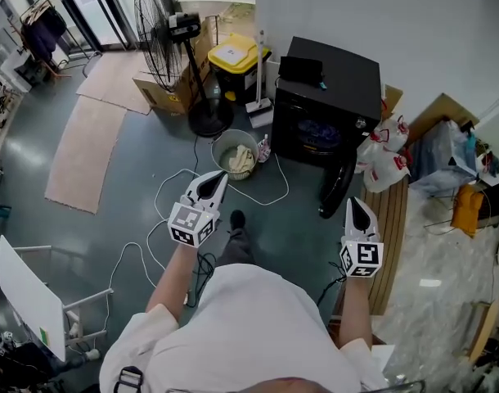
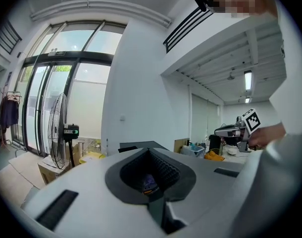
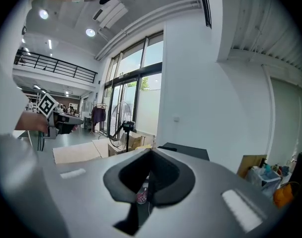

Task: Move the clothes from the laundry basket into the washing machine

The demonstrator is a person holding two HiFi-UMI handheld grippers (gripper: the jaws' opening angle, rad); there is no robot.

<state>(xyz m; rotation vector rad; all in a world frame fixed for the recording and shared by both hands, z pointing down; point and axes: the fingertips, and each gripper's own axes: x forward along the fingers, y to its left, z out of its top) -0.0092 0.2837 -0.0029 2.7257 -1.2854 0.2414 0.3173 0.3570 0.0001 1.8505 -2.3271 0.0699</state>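
Note:
The round laundry basket point(image 1: 236, 154) stands on the floor with pale clothes point(image 1: 241, 162) in it. Right of it is the black washing machine point(image 1: 331, 88), its round door point(image 1: 335, 188) swung open toward me. My left gripper point(image 1: 220, 176) hovers just in front of the basket, jaws together and empty. My right gripper point(image 1: 353, 202) is held near the open door, also shut with nothing in it. The left gripper view point(image 2: 150, 151) and the right gripper view point(image 3: 151, 151) both show closed jaws aimed at the white wall, with the machine's dark top point(image 3: 185, 150) beyond.
A standing fan point(image 1: 164, 23), a cardboard box point(image 1: 164, 92) and a yellow-lidded bin point(image 1: 237, 56) stand behind the basket. White cables point(image 1: 172, 195) loop over the floor. Plastic bags point(image 1: 384, 158) and a wooden board point(image 1: 393, 219) lie right of the machine. A white table point(image 1: 29, 293) is at my left.

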